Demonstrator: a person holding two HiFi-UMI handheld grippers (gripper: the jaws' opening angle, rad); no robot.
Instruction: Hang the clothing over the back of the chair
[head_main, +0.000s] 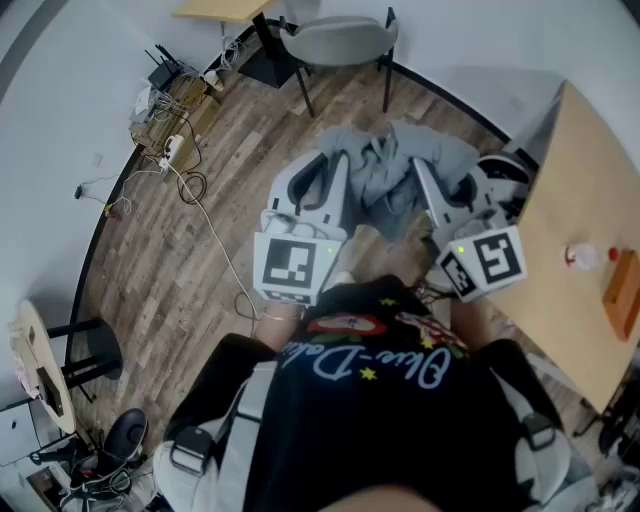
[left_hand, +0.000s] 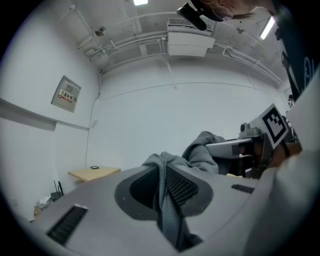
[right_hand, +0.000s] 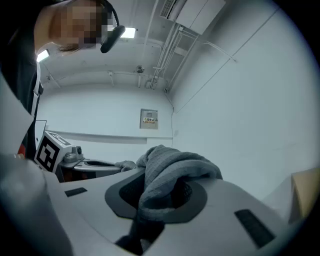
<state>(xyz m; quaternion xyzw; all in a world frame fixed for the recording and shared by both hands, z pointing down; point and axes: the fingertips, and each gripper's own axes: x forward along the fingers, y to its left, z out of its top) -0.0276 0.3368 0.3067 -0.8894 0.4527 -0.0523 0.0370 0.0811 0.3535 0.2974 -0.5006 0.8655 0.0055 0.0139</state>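
So right now you've got the grey clothing (head_main: 395, 170) strung up between both tools, dead centre of the head view and a bit above the middle, bunched and sagging over the wood floor (head_main: 240, 140). It isn't on the chair yet. The chair (head_main: 340, 40) sits at the top centre of the frame, well apart from the cloth, with its pale seat facing you.

Your left gripper (left_hand: 161, 175) is pinching a fold of the fabric. In the left gripper view the jaws are pressed together on a thin strip of it that runs down the slot, with a little bundle poking out over the tips. Your right gripper (right_hand: 159, 192) is clamped on a thicker wad. In the right gripper view the cloth humps up over the jaws and drapes down between them. Both tools sit about level, side by side, and each shows up in the other's camera.

There's a light wooden table (head_main: 560, 230) down the right edge with a small red-capped thing (head_main: 580, 257) and an orange block (head_main: 622, 292) on it. A tangle of cables (head_main: 185, 180) lies at the upper left by the wall.
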